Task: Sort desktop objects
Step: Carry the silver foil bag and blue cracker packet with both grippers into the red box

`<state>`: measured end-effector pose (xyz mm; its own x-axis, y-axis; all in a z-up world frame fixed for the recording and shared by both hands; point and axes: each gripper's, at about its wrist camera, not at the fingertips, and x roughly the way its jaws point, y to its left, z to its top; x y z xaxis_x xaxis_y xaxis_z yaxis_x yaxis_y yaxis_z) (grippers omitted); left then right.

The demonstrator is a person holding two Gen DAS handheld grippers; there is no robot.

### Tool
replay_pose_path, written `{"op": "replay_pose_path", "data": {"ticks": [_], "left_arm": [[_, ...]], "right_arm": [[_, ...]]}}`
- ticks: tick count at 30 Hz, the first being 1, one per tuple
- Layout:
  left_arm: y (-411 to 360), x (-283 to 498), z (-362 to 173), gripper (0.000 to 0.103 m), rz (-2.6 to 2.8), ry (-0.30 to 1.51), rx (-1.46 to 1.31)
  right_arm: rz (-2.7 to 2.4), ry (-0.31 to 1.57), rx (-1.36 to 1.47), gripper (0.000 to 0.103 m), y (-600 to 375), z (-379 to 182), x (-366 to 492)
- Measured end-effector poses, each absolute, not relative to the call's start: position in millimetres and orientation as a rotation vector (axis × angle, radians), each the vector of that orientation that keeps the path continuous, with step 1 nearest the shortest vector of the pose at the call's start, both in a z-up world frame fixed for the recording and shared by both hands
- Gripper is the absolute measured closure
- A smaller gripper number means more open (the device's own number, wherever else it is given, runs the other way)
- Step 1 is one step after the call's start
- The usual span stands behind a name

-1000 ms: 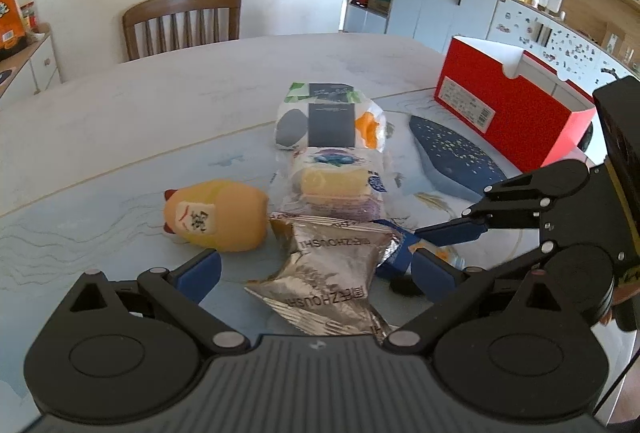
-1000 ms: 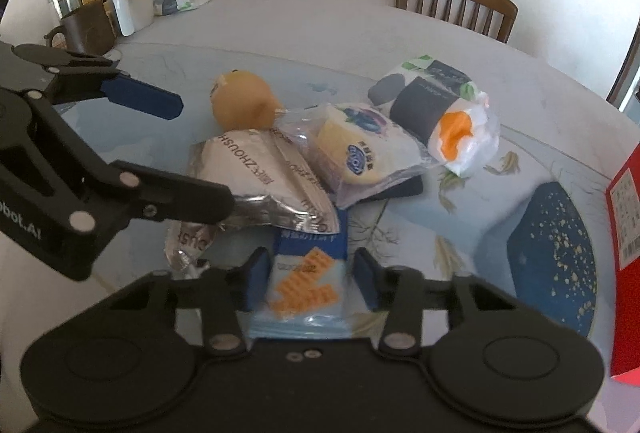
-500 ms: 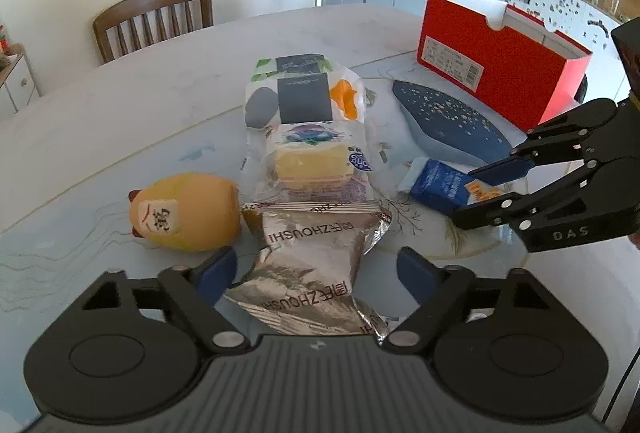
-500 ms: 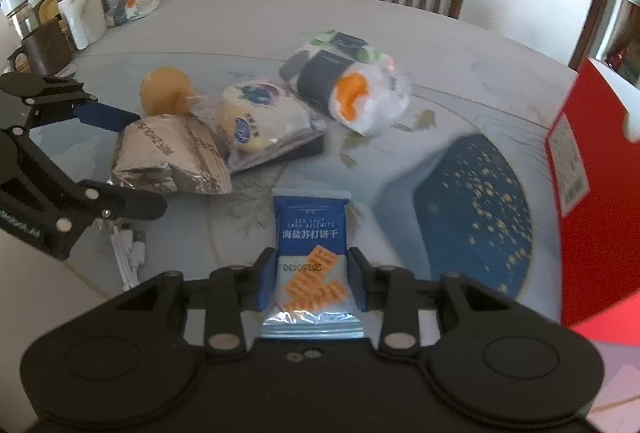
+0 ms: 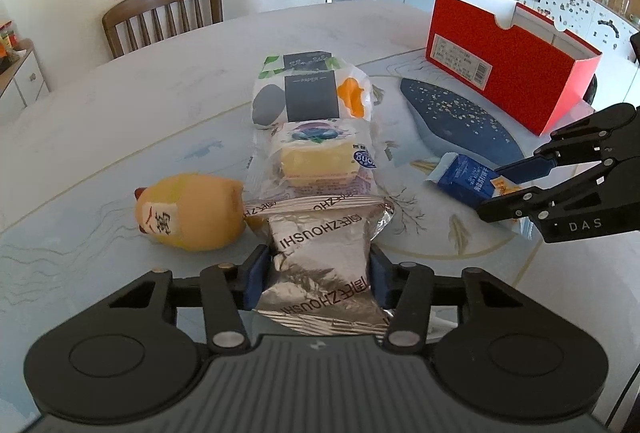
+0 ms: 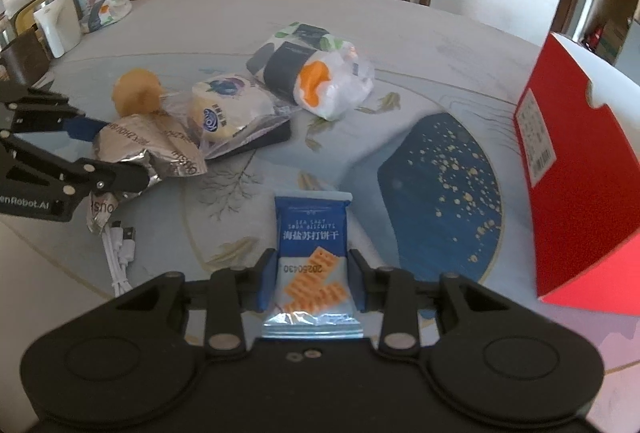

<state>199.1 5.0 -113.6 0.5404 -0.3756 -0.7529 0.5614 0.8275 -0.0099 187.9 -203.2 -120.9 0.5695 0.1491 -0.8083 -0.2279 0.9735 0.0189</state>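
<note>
Silver snack bag (image 5: 320, 265) between left gripper (image 5: 316, 275) pads

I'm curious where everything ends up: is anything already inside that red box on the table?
Cannot tell: the red box stands open at the top, but neither view looks down into it.

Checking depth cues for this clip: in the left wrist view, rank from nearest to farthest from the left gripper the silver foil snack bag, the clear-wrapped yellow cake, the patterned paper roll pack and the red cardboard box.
1. Silver foil snack bag: between the closing jaws of the left gripper.
2. Clear-wrapped yellow cake: just beyond the bag.
3. Patterned paper roll pack: behind the cake.
4. Red cardboard box: far right.
</note>
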Motion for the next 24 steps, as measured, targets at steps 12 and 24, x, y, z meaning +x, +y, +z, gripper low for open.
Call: {"op": "replay_pose_path", "data": {"ticks": [12, 24], "left_arm": [[14, 185, -92, 0.054, -0.533, 0.83, 0.128], [-10, 167, -52, 0.054, -0.532, 0.74, 0.079]], "right_arm": [[0.185, 0.897, -0.017, 0.067, -221, -97, 174], [0.167, 0.802, 0.036, 0.067, -240, -60, 158]]}}
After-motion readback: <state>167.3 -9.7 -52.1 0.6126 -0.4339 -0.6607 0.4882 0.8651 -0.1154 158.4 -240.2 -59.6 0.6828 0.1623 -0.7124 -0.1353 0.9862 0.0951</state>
